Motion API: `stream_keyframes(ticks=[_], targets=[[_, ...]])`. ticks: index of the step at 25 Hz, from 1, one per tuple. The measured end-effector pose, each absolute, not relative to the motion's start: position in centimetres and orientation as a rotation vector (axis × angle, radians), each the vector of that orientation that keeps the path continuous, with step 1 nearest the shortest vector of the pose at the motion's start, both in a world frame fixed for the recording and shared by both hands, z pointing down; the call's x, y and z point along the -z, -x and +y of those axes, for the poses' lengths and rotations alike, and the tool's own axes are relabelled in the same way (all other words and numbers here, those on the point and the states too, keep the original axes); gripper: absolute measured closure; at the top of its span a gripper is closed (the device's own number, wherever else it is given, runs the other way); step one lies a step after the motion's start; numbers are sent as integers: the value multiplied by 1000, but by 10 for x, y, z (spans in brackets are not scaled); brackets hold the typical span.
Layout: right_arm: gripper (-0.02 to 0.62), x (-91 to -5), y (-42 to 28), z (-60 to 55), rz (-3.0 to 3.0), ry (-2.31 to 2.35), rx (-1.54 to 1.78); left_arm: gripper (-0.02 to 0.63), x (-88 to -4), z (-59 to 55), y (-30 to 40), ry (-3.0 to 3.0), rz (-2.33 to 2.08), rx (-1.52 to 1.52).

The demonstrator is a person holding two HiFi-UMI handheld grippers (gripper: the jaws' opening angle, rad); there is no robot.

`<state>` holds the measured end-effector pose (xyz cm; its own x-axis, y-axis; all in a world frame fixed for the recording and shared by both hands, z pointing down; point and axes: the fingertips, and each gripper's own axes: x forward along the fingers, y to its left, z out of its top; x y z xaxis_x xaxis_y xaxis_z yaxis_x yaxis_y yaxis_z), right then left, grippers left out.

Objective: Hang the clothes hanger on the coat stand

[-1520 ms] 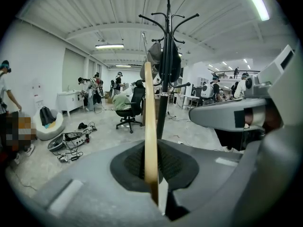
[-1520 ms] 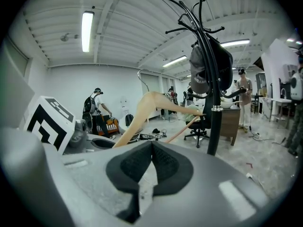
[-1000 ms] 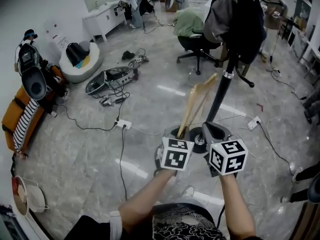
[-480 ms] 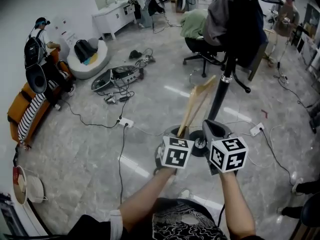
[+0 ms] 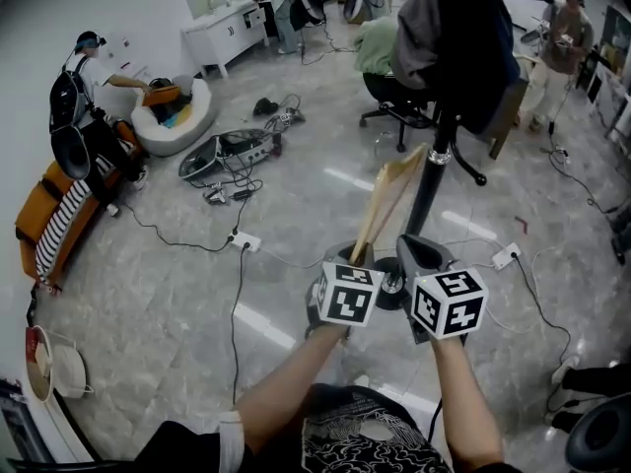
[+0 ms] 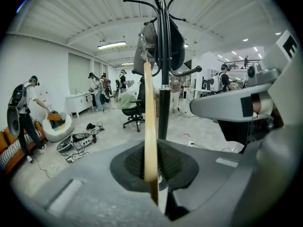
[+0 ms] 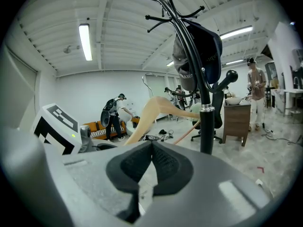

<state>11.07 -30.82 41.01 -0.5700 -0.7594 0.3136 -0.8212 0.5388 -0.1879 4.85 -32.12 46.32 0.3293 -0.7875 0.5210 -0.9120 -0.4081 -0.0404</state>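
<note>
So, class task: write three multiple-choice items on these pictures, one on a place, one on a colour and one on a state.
1. Where is the tall black metal coat stand?
A just beyond the left gripper
B lying flat
C out of view

2. What colour is the wooden clothes hanger?
A red
B pale tan
C blue

3. How is the left gripper?
A open, empty
B shut, empty
C shut on the hanger

Key:
1 A: its pole rises right past that gripper.
2 B: it is bare light wood.
3 C: the pads clamp the hanger's edge.
</note>
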Motion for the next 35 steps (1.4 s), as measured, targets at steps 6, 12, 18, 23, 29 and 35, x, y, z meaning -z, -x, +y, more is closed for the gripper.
stream_keyframes(ticks=[6,12,18,23,29,35], targets=[[595,-415,-114,-323,-2574,-1339,-475,586,-470,-338,-51,-2326,-1526,-693],[595,-417,-119,-337,-2567,-1349,-472,586,-472,-353,-59,-2335,-1510,-698],[595,-415,-122,-352,-2563,-1356,-457,586,-472,-368,-66,-2347,-1499,-697],[595,-416,-126,-362,-2561,-1359,-451,586,-474,-380,-73,-2359,-1496,-696],[595,-417,-127,-371,-2558,-1363,-445,586,-478,-388,-81,-2369,-1470,-708],[595,-420,-129,-384,-2554,-1368,-444,586,-485,-402,-87,-2372,-1454,-721]])
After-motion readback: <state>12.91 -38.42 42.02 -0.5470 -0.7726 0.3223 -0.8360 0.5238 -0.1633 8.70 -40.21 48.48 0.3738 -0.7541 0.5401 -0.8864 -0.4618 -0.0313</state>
